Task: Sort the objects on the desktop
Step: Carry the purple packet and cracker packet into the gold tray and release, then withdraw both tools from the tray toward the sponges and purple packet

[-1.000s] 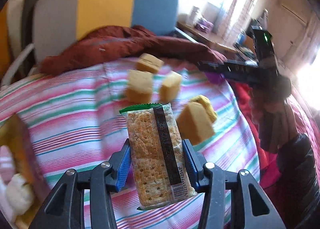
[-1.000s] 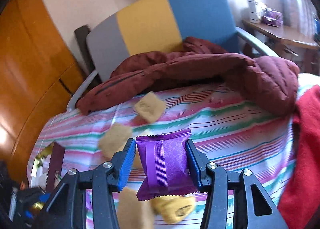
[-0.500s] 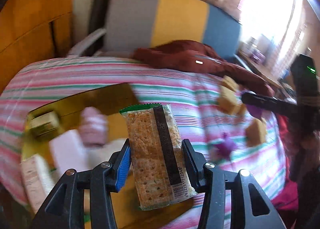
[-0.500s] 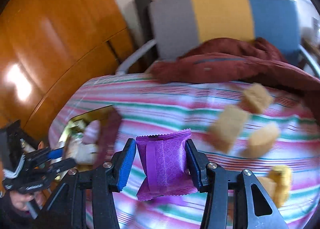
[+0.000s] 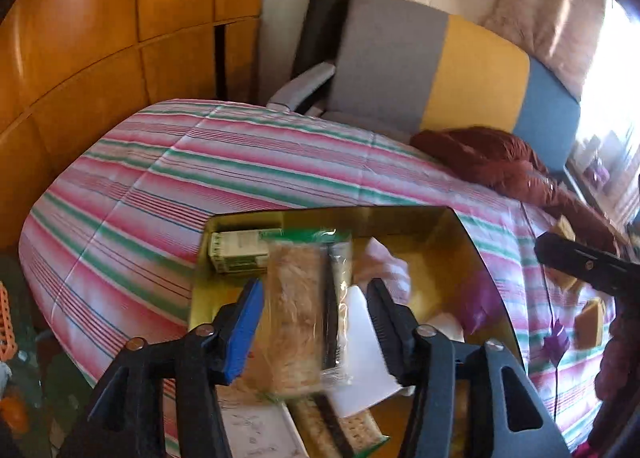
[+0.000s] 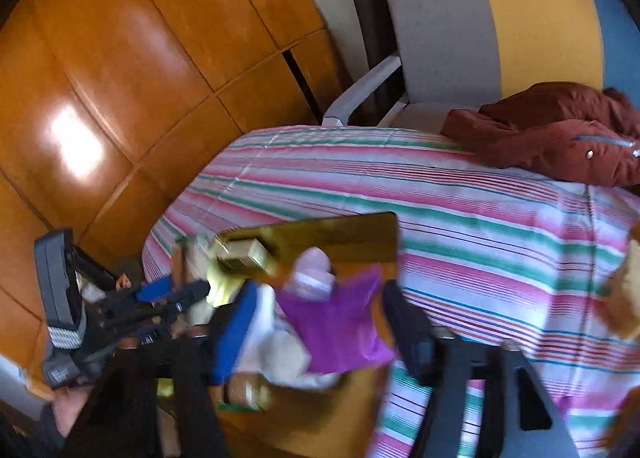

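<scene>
Both grippers look spread over the gold tray [image 5: 460, 234] on the striped bed: the left gripper [image 5: 316, 322] dropping its cracker packet [image 5: 304, 322], the right gripper [image 6: 320, 322] its purple packet [image 6: 336, 326]; next, fetch the sponge cubes [image 5: 588, 322].

Cracker pack [image 5: 306, 314]: clear wrapper, green top edge, black strip down one side; seen upright and blurred above the gold tray [image 5: 448, 258]. Purple snack packet [image 6: 334, 322]: crinkled, blurred, seen over the tray's near side. Tray is set on striped cloth; a green-white box [image 5: 240, 252] is lodged in its far corner.
</scene>
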{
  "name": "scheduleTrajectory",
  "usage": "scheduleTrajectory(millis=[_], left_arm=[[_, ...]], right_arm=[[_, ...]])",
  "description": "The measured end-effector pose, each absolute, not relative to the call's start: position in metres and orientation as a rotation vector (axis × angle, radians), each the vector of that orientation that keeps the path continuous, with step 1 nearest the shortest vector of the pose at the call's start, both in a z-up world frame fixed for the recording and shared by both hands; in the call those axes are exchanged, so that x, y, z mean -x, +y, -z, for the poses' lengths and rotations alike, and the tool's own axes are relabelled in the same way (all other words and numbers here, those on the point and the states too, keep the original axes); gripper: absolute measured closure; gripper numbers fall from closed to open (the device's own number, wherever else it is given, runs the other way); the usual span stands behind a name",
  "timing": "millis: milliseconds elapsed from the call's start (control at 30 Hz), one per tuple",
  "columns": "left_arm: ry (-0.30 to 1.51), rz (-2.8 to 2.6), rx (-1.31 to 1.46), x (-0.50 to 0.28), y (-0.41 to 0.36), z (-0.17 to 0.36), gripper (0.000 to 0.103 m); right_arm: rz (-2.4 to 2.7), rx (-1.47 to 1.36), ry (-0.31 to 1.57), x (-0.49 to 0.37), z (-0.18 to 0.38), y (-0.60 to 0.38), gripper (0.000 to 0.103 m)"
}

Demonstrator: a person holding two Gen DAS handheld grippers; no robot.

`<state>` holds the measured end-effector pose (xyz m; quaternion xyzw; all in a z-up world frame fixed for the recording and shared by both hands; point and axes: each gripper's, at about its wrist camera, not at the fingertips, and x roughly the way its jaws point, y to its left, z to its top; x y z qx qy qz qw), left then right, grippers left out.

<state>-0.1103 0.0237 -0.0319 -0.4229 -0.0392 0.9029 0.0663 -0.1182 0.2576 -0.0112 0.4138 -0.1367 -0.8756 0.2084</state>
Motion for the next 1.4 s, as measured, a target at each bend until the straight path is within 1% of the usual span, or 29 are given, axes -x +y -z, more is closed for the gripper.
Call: scheduleTrajectory(millis=[233, 267, 333, 500, 933, 1400], left_arm=[[-0.131, -2.731, 1.269, 0.095, 0.015, 0.035, 0.043], [-0.124, -2.732, 1.260, 0.091, 0.016, 0.034, 0.043], [-0.123, -2.732, 1.244, 0.085, 0.018, 0.031, 0.043], [-0.057, -2.716, 1.195, 0.064, 0.032, 0.023, 0.043], [0.098, -2.662, 1.128, 0.029, 0.071, 0.020, 0.043], [0.191, -2.586, 1.144, 0.007, 0.103, 0.035, 0.043]], right_arm=[[2.431, -1.179, -0.343, 0.103, 0.014, 0.237, 0.030], [2.433, -1.191, -0.338, 0.097, 0.017, 0.235, 0.029], [2.437, -1.199, -0.343, 0.088, 0.020, 0.237, 0.024], [2.461, -1.216, -0.359, 0.063, 0.027, 0.241, 0.017], [2.611, -1.211, -0.305, 0.003, 0.031, 0.268, 0.009], [2.735, -1.231, -0.194, -0.027, 0.041, 0.277, 0.008]])
